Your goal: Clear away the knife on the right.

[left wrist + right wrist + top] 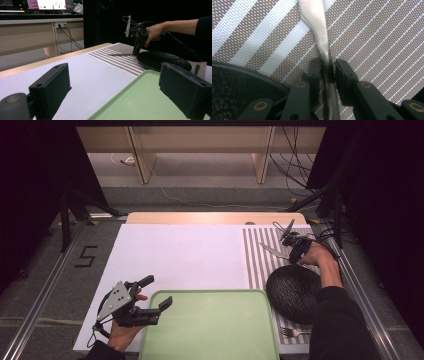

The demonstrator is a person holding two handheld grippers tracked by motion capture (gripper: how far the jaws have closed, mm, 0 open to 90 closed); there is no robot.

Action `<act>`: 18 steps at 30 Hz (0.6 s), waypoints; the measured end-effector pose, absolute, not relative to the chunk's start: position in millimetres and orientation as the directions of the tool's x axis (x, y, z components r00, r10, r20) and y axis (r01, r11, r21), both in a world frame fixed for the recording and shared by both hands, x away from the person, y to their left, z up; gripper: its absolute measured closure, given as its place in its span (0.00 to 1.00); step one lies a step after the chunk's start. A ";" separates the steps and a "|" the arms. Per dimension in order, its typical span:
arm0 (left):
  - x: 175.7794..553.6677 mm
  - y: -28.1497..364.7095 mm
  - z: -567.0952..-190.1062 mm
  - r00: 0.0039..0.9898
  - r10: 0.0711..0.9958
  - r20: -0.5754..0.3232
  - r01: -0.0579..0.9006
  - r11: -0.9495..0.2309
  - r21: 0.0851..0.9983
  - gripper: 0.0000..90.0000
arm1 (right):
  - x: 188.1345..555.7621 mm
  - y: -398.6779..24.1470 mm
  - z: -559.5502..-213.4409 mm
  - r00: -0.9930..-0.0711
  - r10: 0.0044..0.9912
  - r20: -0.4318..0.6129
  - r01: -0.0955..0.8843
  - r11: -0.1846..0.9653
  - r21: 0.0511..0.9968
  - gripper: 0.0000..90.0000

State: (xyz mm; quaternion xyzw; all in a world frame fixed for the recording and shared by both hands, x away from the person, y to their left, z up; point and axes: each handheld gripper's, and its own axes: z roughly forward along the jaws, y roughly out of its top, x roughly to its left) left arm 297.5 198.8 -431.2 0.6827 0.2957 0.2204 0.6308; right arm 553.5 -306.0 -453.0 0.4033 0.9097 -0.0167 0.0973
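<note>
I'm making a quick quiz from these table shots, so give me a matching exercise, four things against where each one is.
Things:
1. knife
2. fork
3. black plate
4. green tray

Places:
A. near edge of the table, middle
B. on the striped mat, beside the tray
C. between the right claw's pads
D. near end of the mat, by the plate

Pairs: 1-C, 2-D, 3-B, 4-A

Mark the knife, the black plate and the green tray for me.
knife (314, 15): right gripper view, on its broad metal part.
black plate (292, 290): high view, at its middle.
green tray (210, 330): high view, on its bare floor.
</note>
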 end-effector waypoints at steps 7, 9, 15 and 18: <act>297.5 199.0 -431.1 0.728 0.682 -0.074 0.126 -0.026 0.992 0.11 | 553.1 -304.6 -453.1 -0.671 0.718 -0.187 0.725 0.687 0.035 0.87; 297.5 199.0 -431.1 0.728 0.682 -0.074 0.126 -0.027 0.992 0.11 | 553.1 -304.5 -453.0 -0.672 0.716 -0.188 0.724 0.688 0.035 0.88; 297.5 198.8 -431.0 0.727 0.683 -0.073 0.125 -0.028 0.992 0.11 | 551.5 -303.4 -453.0 -0.686 0.701 -0.194 0.709 0.704 0.036 0.89; 297.7 199.3 -430.9 0.725 0.685 -0.073 0.125 -0.027 0.992 0.11 | 550.3 -302.8 -453.8 -0.699 0.684 -0.208 0.692 0.720 0.042 0.89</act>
